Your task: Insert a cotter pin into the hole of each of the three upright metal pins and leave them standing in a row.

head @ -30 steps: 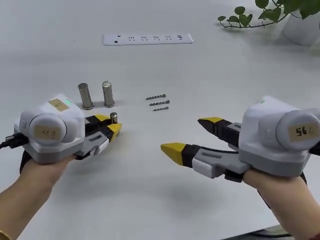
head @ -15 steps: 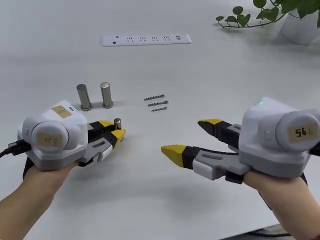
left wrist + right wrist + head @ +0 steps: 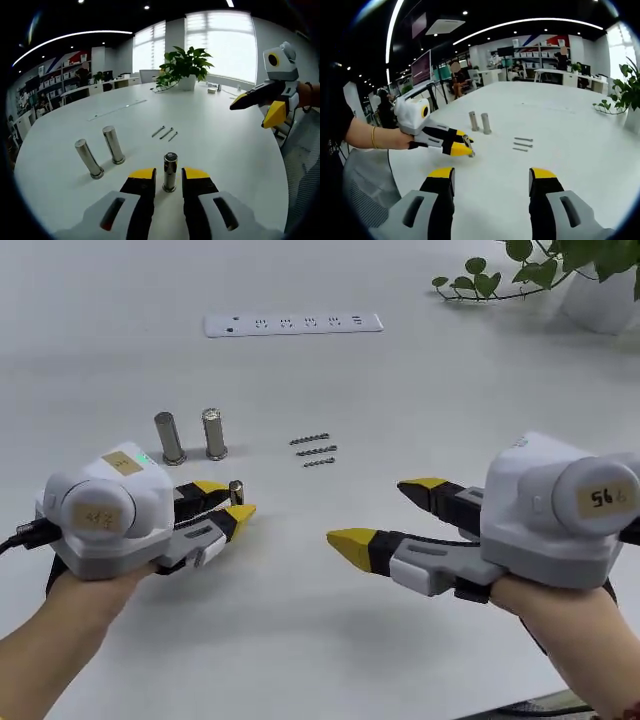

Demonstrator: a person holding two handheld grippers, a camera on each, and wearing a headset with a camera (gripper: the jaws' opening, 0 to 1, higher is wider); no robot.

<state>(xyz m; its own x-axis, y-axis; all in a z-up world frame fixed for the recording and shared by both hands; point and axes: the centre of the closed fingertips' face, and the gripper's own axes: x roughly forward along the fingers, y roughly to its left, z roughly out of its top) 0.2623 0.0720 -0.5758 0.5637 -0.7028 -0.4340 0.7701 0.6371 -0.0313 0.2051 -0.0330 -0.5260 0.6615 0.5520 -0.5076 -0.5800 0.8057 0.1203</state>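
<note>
1. While the left gripper point(image 3: 169, 173) sits low over the white tabletop point(image 3: 300, 640) at the near left, its yellow-tipped jaws are drawn in to a narrow gap. They clamp a silver cylindrical metal pin point(image 3: 170, 170), one jaw on each side of it.
2. Just beyond that gripper and slightly left, a second silver metal pin point(image 3: 168, 437) and a third silver metal pin point(image 3: 214, 433) stand upright side by side, near each other but apart.
3. Three thin grey cotter pins point(image 3: 318, 450) lie on the table in a close stack to the right of the standing pins, with nothing touching them.
4. At the near right, the right gripper point(image 3: 388, 511) hovers with its jaws spread wide and nothing between them, pointing left.
5. A white power strip point(image 3: 293, 324) lies at the far side, and a green leafy plant point(image 3: 540, 265) stands at the far right.
</note>
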